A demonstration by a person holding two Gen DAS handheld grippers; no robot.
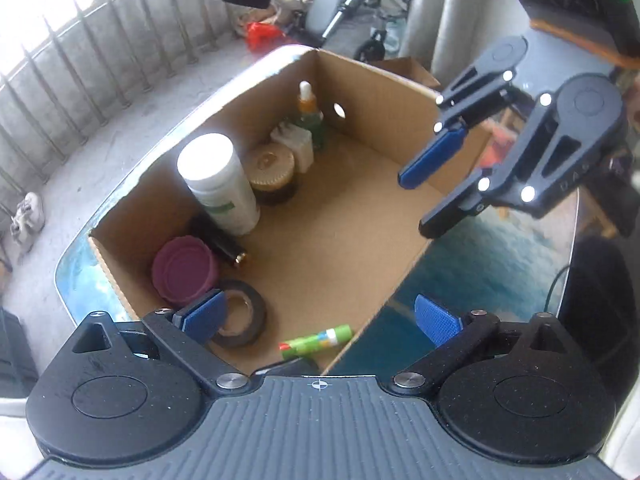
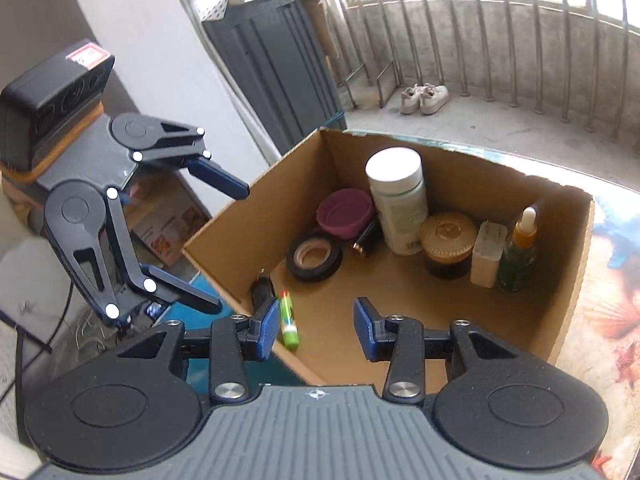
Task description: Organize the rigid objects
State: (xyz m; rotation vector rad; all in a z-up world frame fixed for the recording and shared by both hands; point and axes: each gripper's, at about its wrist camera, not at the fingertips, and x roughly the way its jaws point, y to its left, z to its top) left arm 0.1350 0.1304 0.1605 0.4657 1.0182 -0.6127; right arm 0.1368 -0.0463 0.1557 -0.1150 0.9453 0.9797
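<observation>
Both grippers hang over the box [image 2: 224, 236] — left gripper [image 1: 320, 316] and right gripper [image 2: 316, 326] have fingers wide apart, holding nothing. Bottles [image 2: 396, 200], jars and tape [image 2: 314, 258] line its far wall; the near floor is bare.

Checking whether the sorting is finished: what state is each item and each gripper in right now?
cardboard box: open-topped, upright.
white bottle: upright, capped.
dropper bottle: upright, capped.
gold-lidded jar: upright, lidded.
purple lid: tilted.
tape roll: lying flat.
glue stick: lying down.
left gripper: open, empty.
right gripper: open, empty.
</observation>
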